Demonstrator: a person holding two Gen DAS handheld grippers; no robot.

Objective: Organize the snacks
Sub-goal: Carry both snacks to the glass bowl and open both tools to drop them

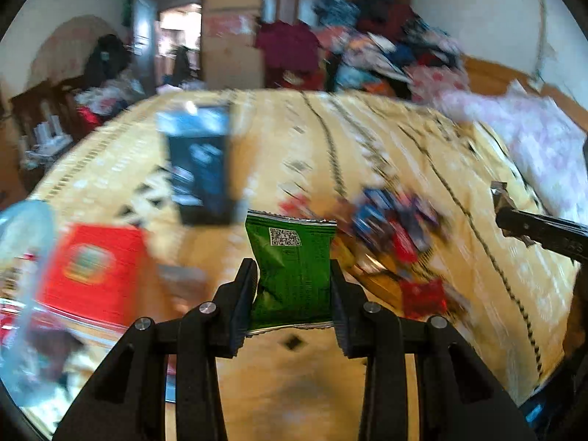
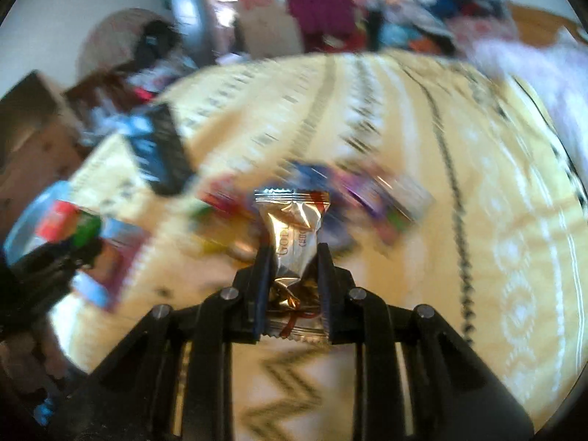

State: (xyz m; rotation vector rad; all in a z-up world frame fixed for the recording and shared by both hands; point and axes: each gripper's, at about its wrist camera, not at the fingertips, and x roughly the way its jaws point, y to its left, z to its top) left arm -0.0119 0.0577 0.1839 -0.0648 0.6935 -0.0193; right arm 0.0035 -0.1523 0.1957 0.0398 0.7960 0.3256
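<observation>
My left gripper (image 1: 294,275) is shut on a green snack packet (image 1: 292,272) with a QR code, held above the yellow bedspread (image 1: 312,139). My right gripper (image 2: 292,257) is shut on a gold-wrapped snack (image 2: 294,235), also held above the bed. A blurred pile of loose snack packets (image 1: 393,228) lies on the bed ahead and right of the left gripper, and it also shows in the right wrist view (image 2: 330,198). The right gripper shows at the right edge of the left wrist view (image 1: 514,217). The left gripper with its green packet shows at the left of the right wrist view (image 2: 73,246).
A dark blue box (image 1: 202,165) stands on the bed ahead left. A red box (image 1: 92,272) lies at the left inside a clear plastic container (image 1: 22,242). A pink pillow (image 1: 544,147) is at the right. Clothes (image 1: 367,44) pile up behind the bed.
</observation>
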